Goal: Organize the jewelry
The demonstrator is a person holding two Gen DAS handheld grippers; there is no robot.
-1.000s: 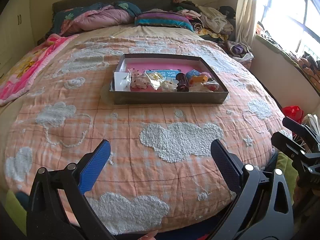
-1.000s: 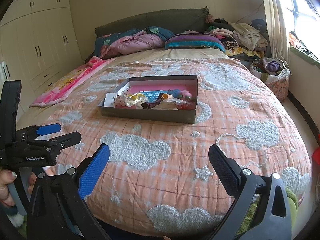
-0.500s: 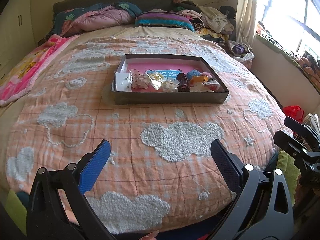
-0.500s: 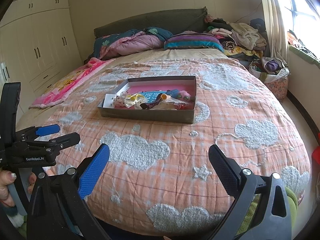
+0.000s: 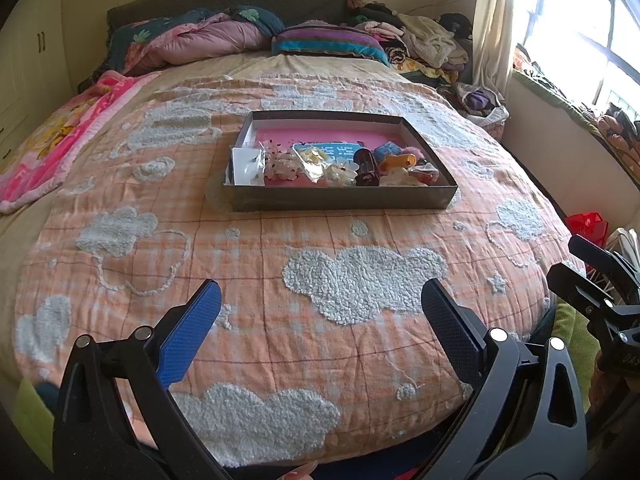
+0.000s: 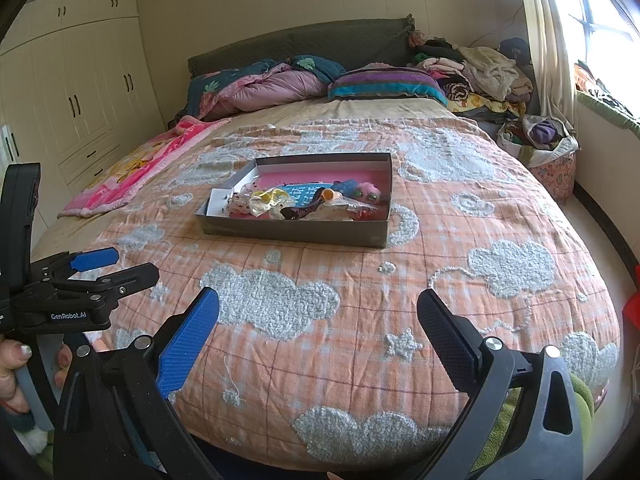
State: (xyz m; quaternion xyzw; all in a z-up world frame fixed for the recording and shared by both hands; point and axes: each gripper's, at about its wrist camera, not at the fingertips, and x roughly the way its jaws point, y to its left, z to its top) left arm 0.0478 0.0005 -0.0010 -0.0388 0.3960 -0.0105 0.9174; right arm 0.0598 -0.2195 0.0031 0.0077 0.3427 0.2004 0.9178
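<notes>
A shallow grey box (image 5: 340, 199) (image 6: 292, 230) with a pink floor lies in the middle of the bed. Several small items fill its near half: clear packets (image 5: 308, 158), a white flower piece (image 5: 340, 172), a dark brown clip (image 5: 366, 166), an orange piece (image 5: 398, 160) and a white card (image 5: 246, 164). My left gripper (image 5: 320, 312) hovers open above the bed's near edge, well short of the box, with nothing between its fingers. My right gripper (image 6: 318, 314) is also open and empty, a similar distance from the box. Each gripper shows at the side of the other's view.
An orange quilt with white tufted clouds (image 5: 360, 280) covers the round bed. Pillows and a folded duvet (image 5: 208, 38) lie at the headboard, a pink blanket (image 5: 52, 136) at the left edge. Piled clothes (image 6: 488, 68) and a basket (image 6: 540, 140) stand by the window; wardrobes (image 6: 80, 92) line the left wall.
Both views have drifted slightly, the box sitting marginally higher and nearer in the frame. Both grippers stay open and empty; nothing in the box has moved.
</notes>
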